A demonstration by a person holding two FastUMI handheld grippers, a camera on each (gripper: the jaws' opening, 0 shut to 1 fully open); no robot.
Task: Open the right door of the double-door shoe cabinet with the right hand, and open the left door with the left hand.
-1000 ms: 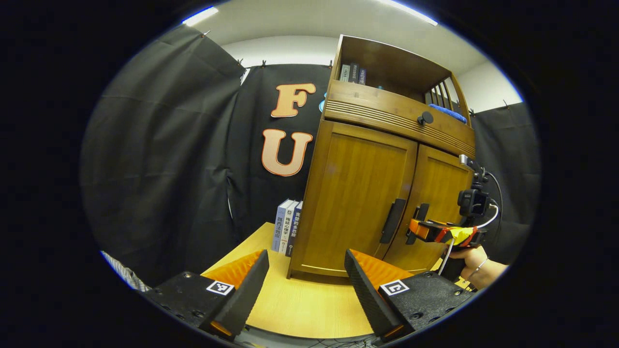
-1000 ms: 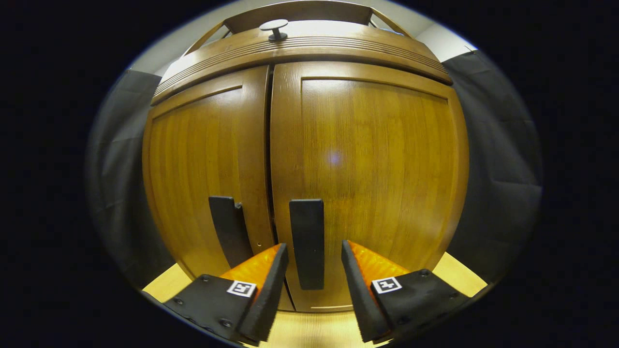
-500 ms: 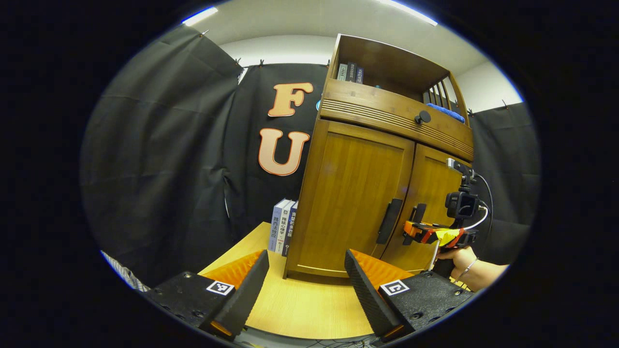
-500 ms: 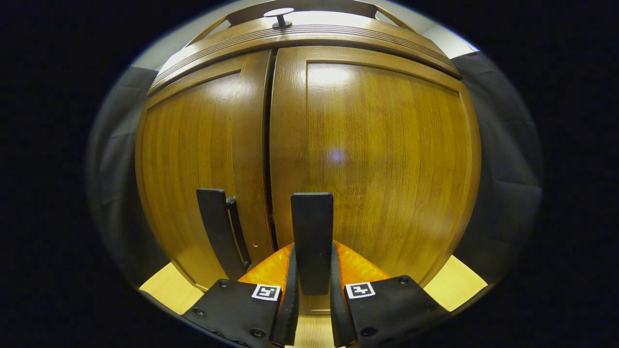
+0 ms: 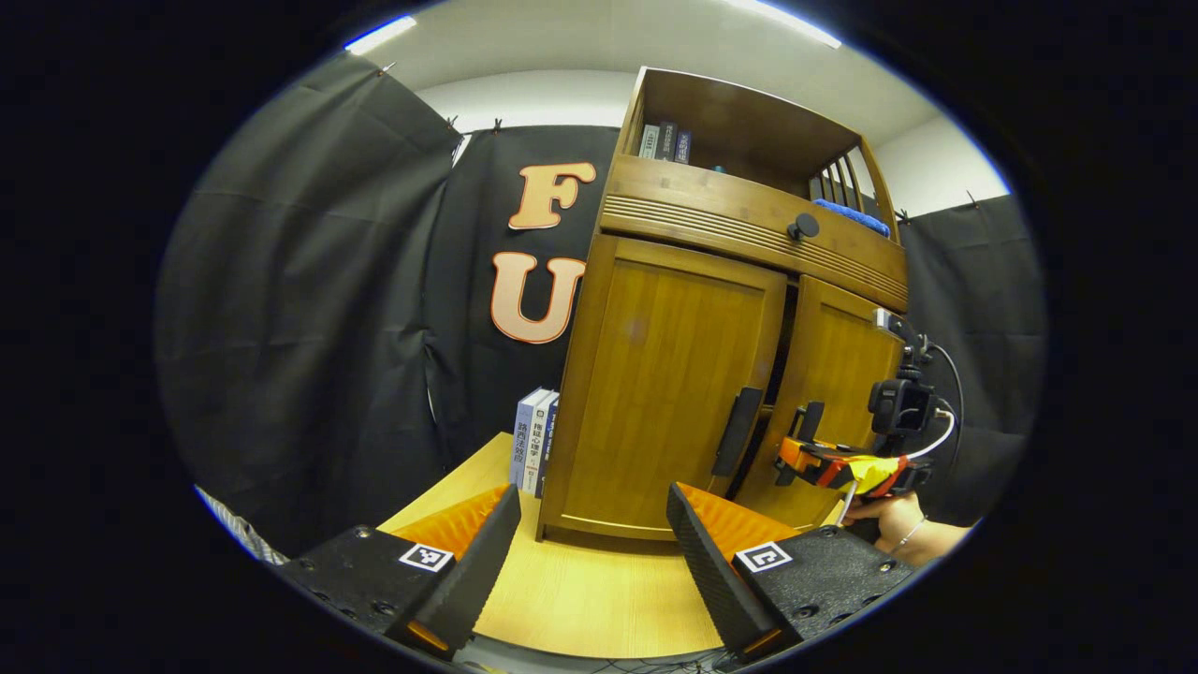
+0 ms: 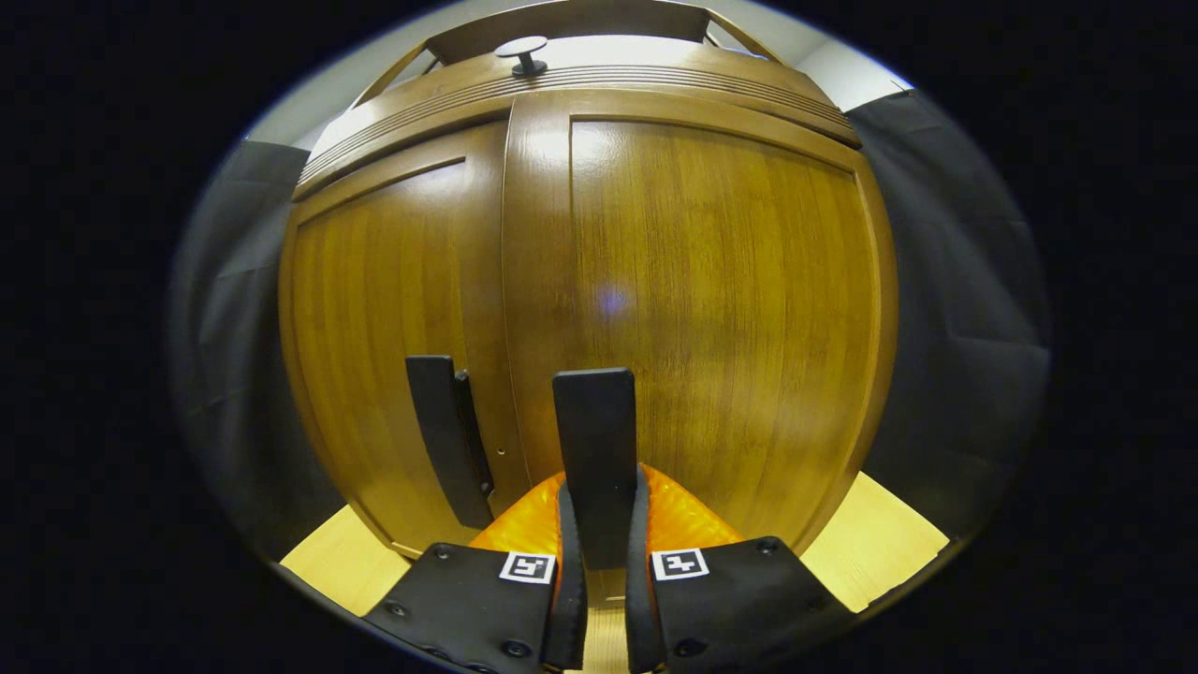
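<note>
The brown wooden double-door shoe cabinet (image 5: pixel 711 309) stands right of centre in the left gripper view, on a pale wooden tabletop (image 5: pixel 580 599). Its right door (image 6: pixel 711 309) is ajar, with a dark gap beside the shut left door (image 5: pixel 664 384). Low in the centre of the right gripper view, the right gripper (image 6: pixel 604 524) is clamped on the flat black vertical handle of the right door (image 6: pixel 594 440). The first step, opening the right door, is judged underway; next comes swinging it wide. The left gripper (image 5: pixel 590 543), at the bottom of its own view with fingers spread and holding nothing, must then reach the black handle of the left door (image 5: pixel 737 431).
</note>
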